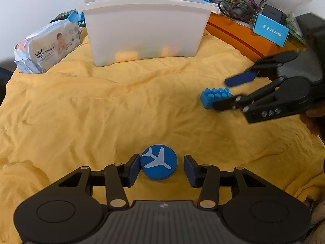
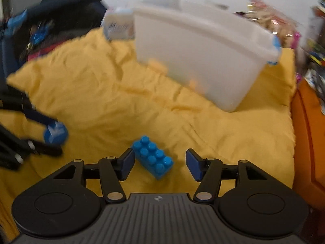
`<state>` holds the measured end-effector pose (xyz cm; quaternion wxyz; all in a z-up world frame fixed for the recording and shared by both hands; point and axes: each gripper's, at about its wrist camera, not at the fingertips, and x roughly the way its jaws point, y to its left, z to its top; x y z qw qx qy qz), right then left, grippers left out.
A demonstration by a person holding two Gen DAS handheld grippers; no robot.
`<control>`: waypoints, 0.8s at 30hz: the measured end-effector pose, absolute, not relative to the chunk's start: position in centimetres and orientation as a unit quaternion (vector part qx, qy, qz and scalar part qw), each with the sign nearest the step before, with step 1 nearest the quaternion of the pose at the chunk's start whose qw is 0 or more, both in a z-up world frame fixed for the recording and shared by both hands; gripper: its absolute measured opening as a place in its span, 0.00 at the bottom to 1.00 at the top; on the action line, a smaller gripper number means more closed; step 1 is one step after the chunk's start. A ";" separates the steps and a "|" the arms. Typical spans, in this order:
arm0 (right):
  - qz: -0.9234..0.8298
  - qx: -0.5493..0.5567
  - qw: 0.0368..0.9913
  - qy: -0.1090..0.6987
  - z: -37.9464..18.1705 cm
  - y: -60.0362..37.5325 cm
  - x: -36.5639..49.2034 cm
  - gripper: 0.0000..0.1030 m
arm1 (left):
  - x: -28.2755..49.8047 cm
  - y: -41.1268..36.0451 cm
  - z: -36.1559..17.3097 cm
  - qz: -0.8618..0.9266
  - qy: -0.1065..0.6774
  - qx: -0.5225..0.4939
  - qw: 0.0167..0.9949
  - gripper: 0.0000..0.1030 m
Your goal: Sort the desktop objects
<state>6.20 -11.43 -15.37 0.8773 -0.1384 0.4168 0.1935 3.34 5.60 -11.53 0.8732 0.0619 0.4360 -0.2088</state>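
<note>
We hold both grippers tilted down toward the yellow cloth (image 1: 101, 111). Our left gripper (image 1: 161, 167) sits low over the cloth with its jaws partly apart around the blue disc (image 1: 159, 162) with a white aeroplane on it: the left pad is right against the disc's edge, the right pad stands clear of it, so the disc lies between them ungripped. Our right gripper (image 2: 160, 163) is likewise partly open around the blue studded brick (image 2: 152, 157), which lies slantwise on the cloth, close to the left pad and apart from the right. The left wrist view shows the right gripper (image 1: 223, 93) from the side, reaching in over the brick (image 1: 215, 98), and sharply shows the translucent white bin (image 1: 146, 28) behind, a wipes pack (image 1: 44, 48) and an orange box (image 1: 243, 38). The right wrist view is blurred; there the bin (image 2: 203, 50) looks tilted, and the disc (image 2: 55, 133) appears at the left gripper's tips.
</note>
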 end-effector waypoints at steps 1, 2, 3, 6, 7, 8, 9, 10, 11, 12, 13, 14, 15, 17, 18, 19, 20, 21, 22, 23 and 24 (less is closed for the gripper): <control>0.200 -0.122 0.873 0.428 -15.5 -11.7 6.3 0.41 | 3.4 5.7 -11.5 -0.210 0.436 0.060 0.873 0.48; 0.201 -0.102 0.869 0.441 -15.5 -11.9 6.3 0.36 | 3.4 5.8 -11.5 -0.211 0.436 0.059 0.873 0.48; 0.194 -0.087 0.867 0.450 -15.3 -12.0 6.1 0.36 | 3.4 5.8 -11.5 -0.212 0.437 0.060 0.872 0.48; 0.206 -0.076 0.863 0.455 -14.8 -11.1 4.4 0.38 | 3.4 5.8 -11.5 -0.215 0.436 0.065 0.872 0.48; 0.203 -0.083 0.865 0.451 -14.8 -10.8 4.0 0.40 | 3.4 5.8 -11.5 -0.215 0.435 0.065 0.872 0.48; 0.195 -0.091 0.869 0.445 -14.8 -10.6 3.7 0.41 | 3.4 5.8 -11.5 -0.216 0.435 0.065 0.872 0.48; 0.185 -0.093 0.874 0.439 -14.8 -10.5 3.7 0.42 | 3.5 5.8 -11.5 -0.215 0.435 0.066 0.872 0.48; 0.177 -0.091 0.878 0.435 -14.8 -10.6 3.9 0.44 | 3.5 5.8 -11.5 -0.214 0.434 0.067 0.872 0.48; 0.173 -0.085 0.880 0.433 -14.9 -10.6 4.3 0.44 | 3.5 5.7 -11.6 -0.214 0.434 0.068 0.873 0.48; 0.172 -0.082 0.882 0.431 -15.0 -10.5 4.6 0.44 | 3.4 5.6 -11.6 -0.211 0.432 0.075 0.874 0.43; 0.168 -0.083 0.884 0.429 -15.2 -10.4 5.0 0.44 | 3.4 5.4 -11.6 -0.207 0.430 0.084 0.875 0.41; 0.167 -0.081 0.881 0.435 -15.5 -10.2 5.3 0.41 | 3.4 5.3 -11.5 -0.207 0.431 0.086 0.874 0.41; 0.169 -0.076 0.876 0.446 -15.9 -10.1 5.6 0.35 | 3.4 5.3 -11.5 -0.208 0.431 0.085 0.874 0.41; 0.166 -0.070 0.877 0.446 -15.8 -10.0 5.5 0.26 | 3.5 5.6 -11.3 -0.217 0.433 0.073 0.872 0.41; 0.170 -0.073 0.876 0.446 -15.5 -9.9 5.3 0.26 | 3.5 5.7 -11.1 -0.221 0.434 0.069 0.871 0.41; 0.174 -0.070 0.878 0.441 -15.1 -9.9 5.0 0.26 | 3.6 5.8 -10.6 -0.223 0.429 0.070 0.873 0.41; 0.176 -0.067 0.880 0.435 -14.6 -10.1 4.8 0.26 | 3.6 5.7 -10.1 -0.224 0.422 0.075 0.875 0.41; 0.176 -0.067 0.882 0.433 -14.3 -10.3 4.8 0.26 | 3.7 5.7 -9.5 -0.227 0.413 0.080 0.878 0.41; 0.173 -0.066 0.883 0.431 -13.9 -10.5 4.9 0.26 | 4.0 5.6 -8.7 -0.229 0.400 0.086 0.883 0.41; 0.170 -0.063 0.887 0.425 -13.3 -10.8 5.1 0.26 | 4.4 5.5 -8.1 -0.229 0.391 0.090 0.887 0.41; 0.167 -0.062 0.892 0.415 -12.4 -11.0 5.3 0.26 | 4.9 5.5 -7.3 -0.230 0.383 0.093 0.890 0.41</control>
